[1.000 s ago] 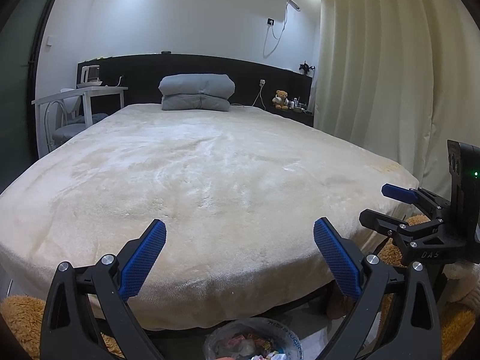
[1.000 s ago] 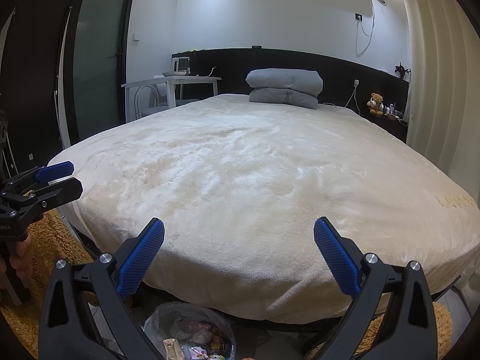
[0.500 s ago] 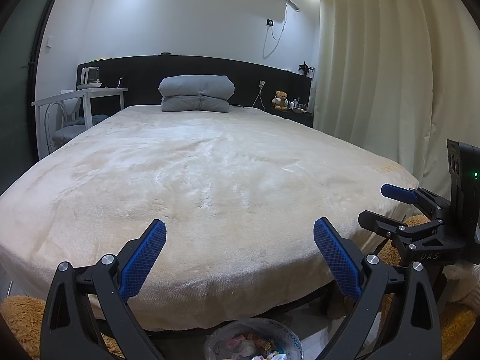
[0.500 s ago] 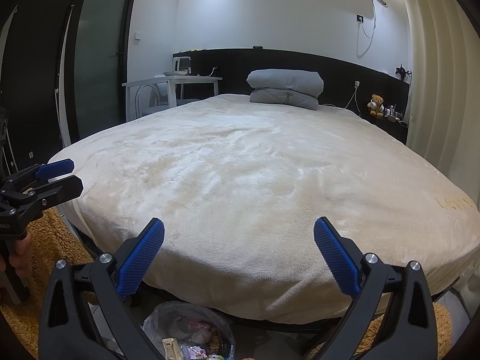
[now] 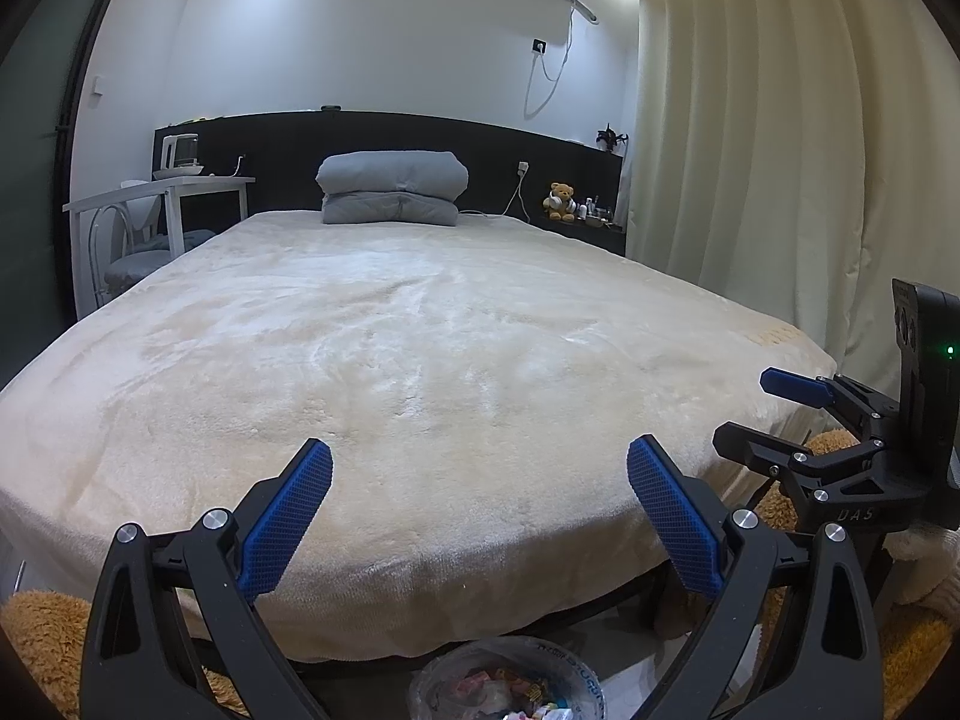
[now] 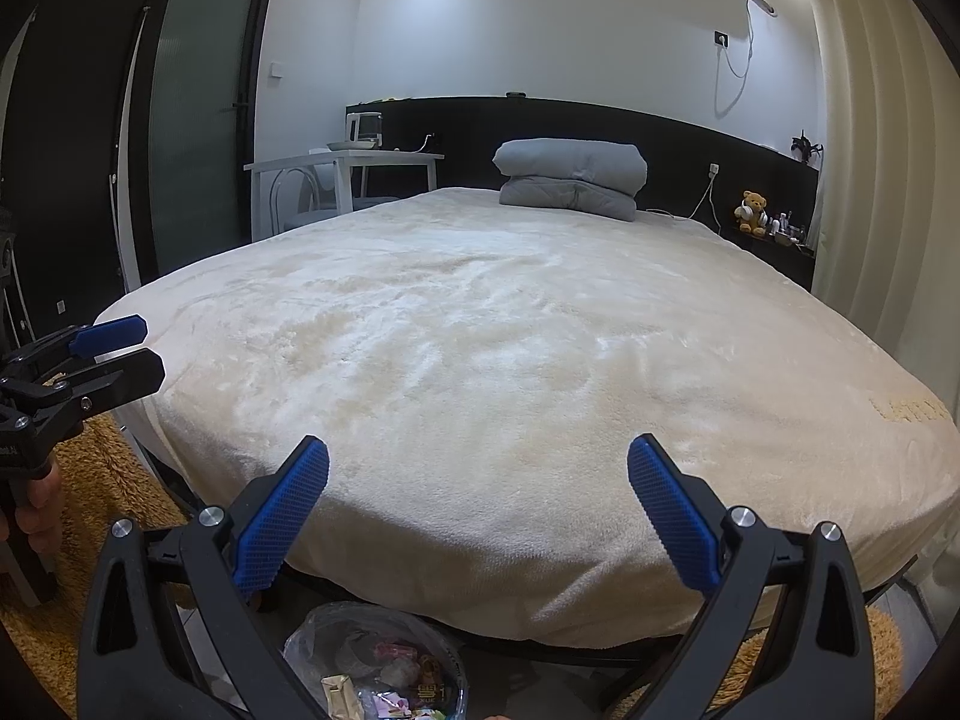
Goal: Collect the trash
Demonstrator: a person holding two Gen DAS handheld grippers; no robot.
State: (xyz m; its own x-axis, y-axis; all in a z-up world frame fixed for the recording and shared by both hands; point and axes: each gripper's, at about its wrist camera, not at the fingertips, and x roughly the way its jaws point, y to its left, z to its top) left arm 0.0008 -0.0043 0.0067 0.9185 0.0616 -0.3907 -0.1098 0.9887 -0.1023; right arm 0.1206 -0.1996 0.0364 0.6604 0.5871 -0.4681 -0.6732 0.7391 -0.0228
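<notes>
A trash bin (image 5: 507, 684) lined with a clear bag and holding several colourful wrappers stands on the floor at the foot of the bed (image 5: 390, 360). The right wrist view shows the same bin (image 6: 378, 666) below my fingers. My left gripper (image 5: 480, 516) is open, nothing between its blue pads, hovering over the bed's foot edge. My right gripper (image 6: 480, 516) is open too and holds nothing. Each gripper shows in the other's view: the right one (image 5: 780, 414) at the right side, the left one (image 6: 126, 348) at the left with a hand under it. No loose trash shows on the cream blanket.
A folded grey duvet (image 5: 393, 189) lies at the headboard. A white desk (image 5: 162, 192) with a chair stands left of the bed, cream curtains (image 5: 780, 150) hang on the right. A teddy bear (image 5: 561, 201) sits on the nightstand. Brown shaggy rugs (image 6: 102, 480) flank the bin.
Both views have barely shifted; the bin sits slightly higher in the right wrist frame. Both grippers stay open and hold nothing.
</notes>
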